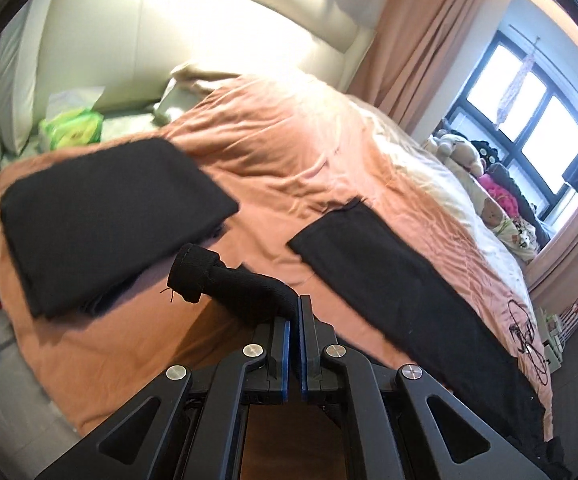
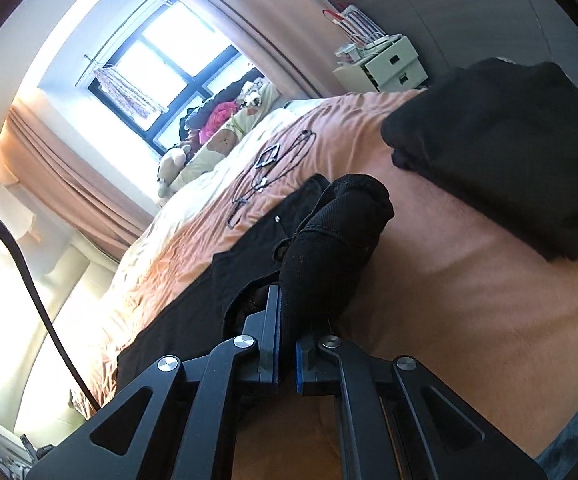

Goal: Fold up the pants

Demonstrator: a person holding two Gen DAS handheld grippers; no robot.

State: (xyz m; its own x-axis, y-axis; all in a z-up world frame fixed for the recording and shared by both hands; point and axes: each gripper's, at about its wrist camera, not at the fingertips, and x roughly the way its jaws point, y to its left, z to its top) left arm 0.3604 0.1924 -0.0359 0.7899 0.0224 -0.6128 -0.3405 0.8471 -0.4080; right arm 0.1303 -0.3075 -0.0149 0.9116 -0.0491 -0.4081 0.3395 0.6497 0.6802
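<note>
No readable text, labels or numbers in either view; green packet (image 1: 73,130) by the headboard carries print too blurred to read.

Bed covered by peach duvet (image 1: 289,152), wrinkled, paler cream toward window side. Cream padded headboard (image 1: 137,40) behind it. Green packet (image 1: 71,130) beside white pillow (image 1: 13,80) near headboard. Peach curtains (image 1: 421,40) hang beside dark-framed window (image 2: 169,68). Stuffed toys (image 1: 461,152) heaped on sill under window. Black cable (image 2: 265,168) tangled on duvet. White drawer unit (image 2: 389,64) stands past bed end.
</note>
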